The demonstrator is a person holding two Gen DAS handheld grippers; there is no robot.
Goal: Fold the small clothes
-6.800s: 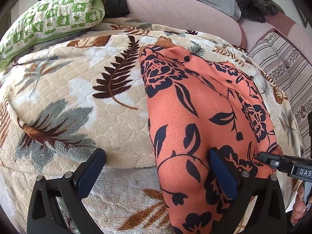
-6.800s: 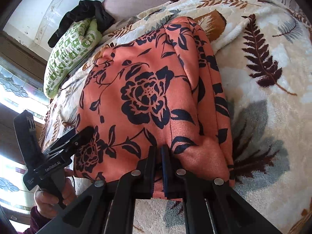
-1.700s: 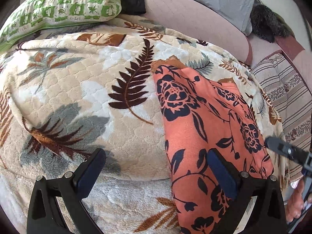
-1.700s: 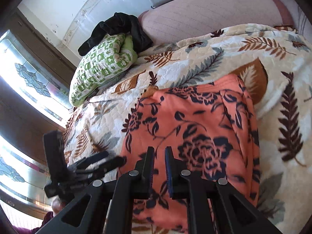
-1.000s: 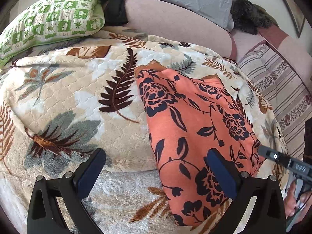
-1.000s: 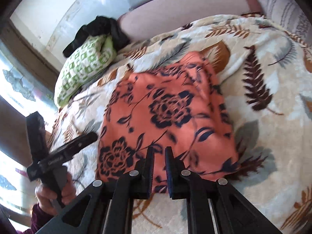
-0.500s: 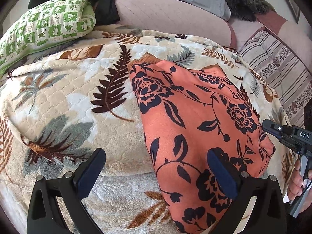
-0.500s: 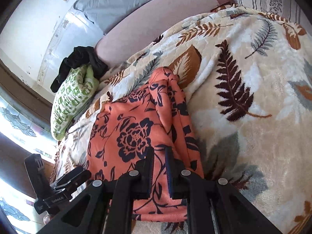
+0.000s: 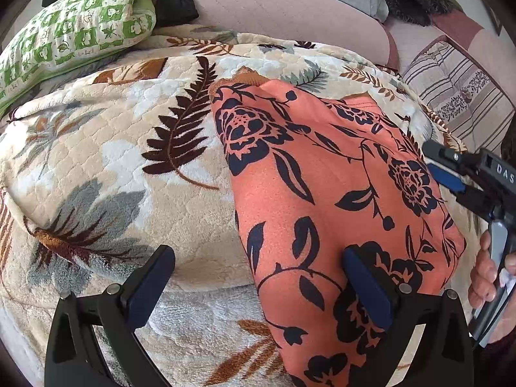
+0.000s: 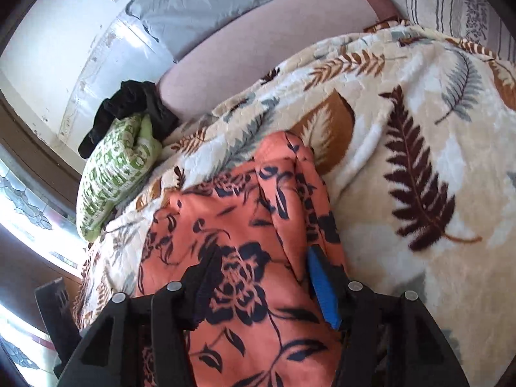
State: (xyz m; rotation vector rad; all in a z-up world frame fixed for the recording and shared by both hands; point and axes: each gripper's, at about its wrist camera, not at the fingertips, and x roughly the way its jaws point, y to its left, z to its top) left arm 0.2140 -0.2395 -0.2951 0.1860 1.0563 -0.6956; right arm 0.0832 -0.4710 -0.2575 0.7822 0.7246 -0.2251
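Observation:
An orange garment with dark navy flowers (image 9: 322, 193) lies folded on the leaf-patterned blanket (image 9: 113, 167). My left gripper (image 9: 258, 287) is open wide low over the near end; its right finger (image 9: 364, 287) stands over the cloth and its left finger over bare blanket. The right gripper (image 9: 451, 174), held by a hand (image 9: 483, 274), hovers at the garment's right edge. In the right wrist view the right gripper (image 10: 264, 290) has its jaws opening, with the garment (image 10: 242, 225) spread beneath and between them; the pads do not press it. The left gripper (image 10: 54, 316) shows at the lower left.
A green patterned pillow (image 9: 74, 32) and a black garment (image 10: 129, 106) lie at the back left. A pink sofa back (image 9: 274, 9), a grey cushion (image 10: 209, 3) and a striped cushion (image 9: 451, 96) ring the blanket. A window (image 10: 25, 213) is at the left.
The right gripper's jaws have parted from shut and it has moved in low over the garment. The left gripper has barely shifted and stays open.

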